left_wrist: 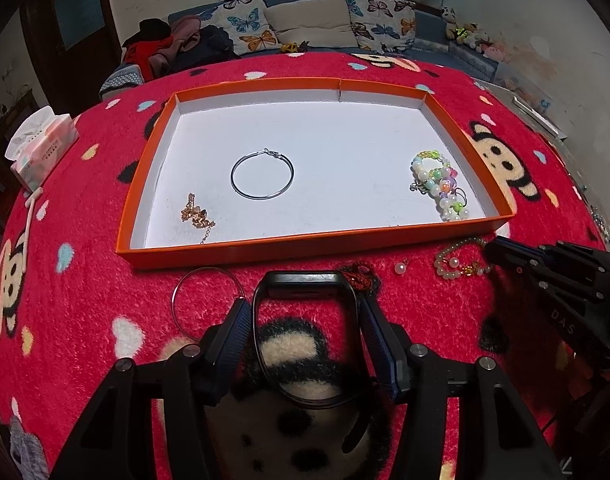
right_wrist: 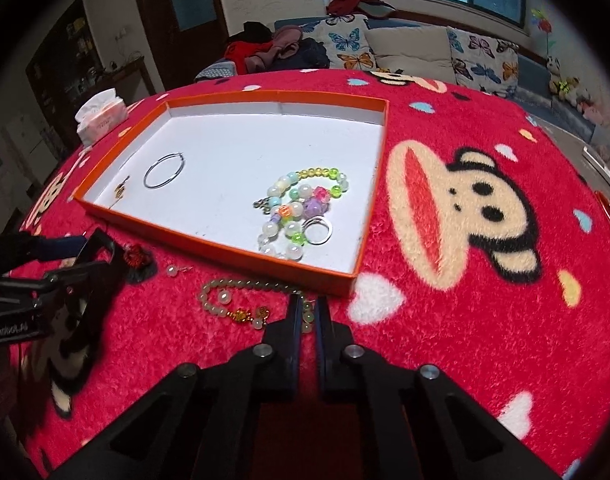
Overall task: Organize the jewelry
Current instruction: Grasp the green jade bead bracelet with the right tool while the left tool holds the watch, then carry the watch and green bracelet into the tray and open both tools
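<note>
Between the blue pads at the near edge of the worktop:

- Left tool (left_wrist: 305,312): closed on a black watch-style band (left_wrist: 301,284), one pad pressing each side of the loop; the band rests on the red monkey-print blanket (right_wrist: 485,320).
- Right tool (right_wrist: 307,312): fingers drawn nearly together around the end of a pale bead bracelet (right_wrist: 233,300) lying on the blanket; a firm grip cannot be told.
- Beside the left tool: thin silver hoop (left_wrist: 207,304), dark red knotted piece (left_wrist: 361,276), single pearl earring (left_wrist: 399,267), all outside the tray.
- Orange tray (left_wrist: 337,246), white inside, just beyond these: silver hoop (left_wrist: 262,174) at centre, gold chain (left_wrist: 196,216) near left corner, multicoloured bead bracelets (left_wrist: 439,184) with a small ring (right_wrist: 317,231) at right.
- Far left on the blanket: tissue pack (left_wrist: 41,144).
</note>
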Motion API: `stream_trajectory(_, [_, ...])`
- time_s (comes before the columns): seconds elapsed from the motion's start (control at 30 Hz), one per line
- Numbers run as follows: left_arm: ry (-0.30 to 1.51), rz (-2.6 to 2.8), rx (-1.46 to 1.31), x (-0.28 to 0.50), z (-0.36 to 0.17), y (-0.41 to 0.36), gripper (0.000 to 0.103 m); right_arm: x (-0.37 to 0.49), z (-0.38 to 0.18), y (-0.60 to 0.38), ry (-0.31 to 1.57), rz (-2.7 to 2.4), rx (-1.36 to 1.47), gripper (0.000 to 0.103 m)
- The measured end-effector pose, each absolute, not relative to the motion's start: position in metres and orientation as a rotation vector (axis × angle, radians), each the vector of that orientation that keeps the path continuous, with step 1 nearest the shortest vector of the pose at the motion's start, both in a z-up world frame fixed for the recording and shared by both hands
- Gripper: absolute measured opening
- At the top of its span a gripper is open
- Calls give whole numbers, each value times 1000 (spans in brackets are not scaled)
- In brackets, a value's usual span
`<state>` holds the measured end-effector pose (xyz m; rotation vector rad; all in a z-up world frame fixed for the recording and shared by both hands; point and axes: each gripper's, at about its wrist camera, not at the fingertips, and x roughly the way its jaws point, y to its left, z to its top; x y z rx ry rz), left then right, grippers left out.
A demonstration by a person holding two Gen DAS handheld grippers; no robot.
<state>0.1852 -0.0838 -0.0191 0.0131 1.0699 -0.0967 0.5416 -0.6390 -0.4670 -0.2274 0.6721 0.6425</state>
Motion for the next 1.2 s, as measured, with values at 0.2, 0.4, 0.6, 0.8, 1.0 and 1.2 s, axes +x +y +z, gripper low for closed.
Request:
stream_trajectory(0.2, [1053, -108, 14, 178, -12, -80, 59, 526, -454, -645, 615, 652, -230, 8])
stream_trajectory(0.4, [1041, -122, 13, 171, -7, -77, 58, 515, -437, -648, 558, 656, -232, 8])
stream_trajectory(0.6, [1033, -130, 4, 164, 1, -70, 58, 506, -418, -649, 509, 678, -223, 8])
stream_trajectory(0.8, [995, -154, -21, 162, 23, -61, 58, 506, -398, -646, 472, 705, -207, 8])
stream_trajectory(1.0, [957, -154, -33, 185, 48, -48, 58, 513, -383, -639, 443, 731, -188, 8])
stream_trajectory(1.2, [937, -124, -15, 228, 58, -32, 58, 532, -378, -622, 440, 741, -191, 8])
